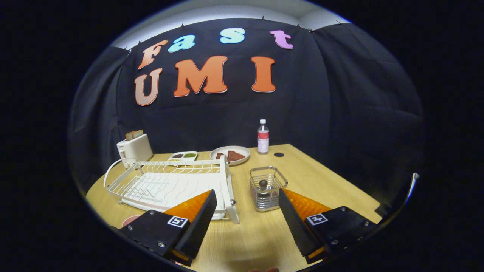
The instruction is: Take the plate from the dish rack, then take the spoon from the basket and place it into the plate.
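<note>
Wooden tabletop (pixel 321 181): your fingers (pixel 247 211) hang spread wide, gripping nothing, wire basket (pixel 267 187) with spoon (pixel 262 184) just ahead, white dish rack (pixel 170 183) beside it.

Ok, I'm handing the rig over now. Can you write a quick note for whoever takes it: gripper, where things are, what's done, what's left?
Gripper: open, holding nothing, fingers spread just short of the square metal wire basket.
Spoon: its dark round-ended handle stands in that basket.
White wire dish rack: beside the basket, no plate in it.
Pink rounded edge: by the rack's near corner, mostly hidden behind one finger. Probably the plate, lying on the light wooden table.
Done: plate likely out.
Left: grip the spoon and put it in the plate.
</note>
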### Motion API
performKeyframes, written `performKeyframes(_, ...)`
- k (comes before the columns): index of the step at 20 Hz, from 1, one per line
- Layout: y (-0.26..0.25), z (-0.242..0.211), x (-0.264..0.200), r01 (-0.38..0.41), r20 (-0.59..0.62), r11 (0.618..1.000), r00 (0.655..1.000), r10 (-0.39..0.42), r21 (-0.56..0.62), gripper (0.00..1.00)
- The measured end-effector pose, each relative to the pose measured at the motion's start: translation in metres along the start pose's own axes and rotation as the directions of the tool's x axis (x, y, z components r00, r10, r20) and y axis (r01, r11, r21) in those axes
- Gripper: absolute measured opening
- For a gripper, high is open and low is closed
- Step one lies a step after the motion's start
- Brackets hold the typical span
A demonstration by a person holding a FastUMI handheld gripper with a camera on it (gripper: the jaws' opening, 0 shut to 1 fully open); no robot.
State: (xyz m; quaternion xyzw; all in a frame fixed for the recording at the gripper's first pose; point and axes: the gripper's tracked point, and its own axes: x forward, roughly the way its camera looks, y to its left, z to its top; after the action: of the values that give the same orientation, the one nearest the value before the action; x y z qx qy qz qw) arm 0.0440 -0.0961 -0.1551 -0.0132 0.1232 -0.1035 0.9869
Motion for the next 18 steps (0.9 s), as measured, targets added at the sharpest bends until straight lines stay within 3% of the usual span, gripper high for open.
performKeyframes(5,-0.008,0.022,0.032,0.061,0.103,0.997,0.993,-0.055,-0.052,0.98)
performKeyframes(13,-0.019,0.001,0.067,0.107,0.116,0.994,0.988,-0.103,-0.026,0.96)
performKeyframes(15,-0.021,-0.008,0.071,0.108,0.104,0.994,0.989,-0.105,-0.023,0.89)
performKeyframes(18,-0.022,-0.014,0.075,0.108,0.097,0.994,0.989,-0.107,-0.008,0.67)
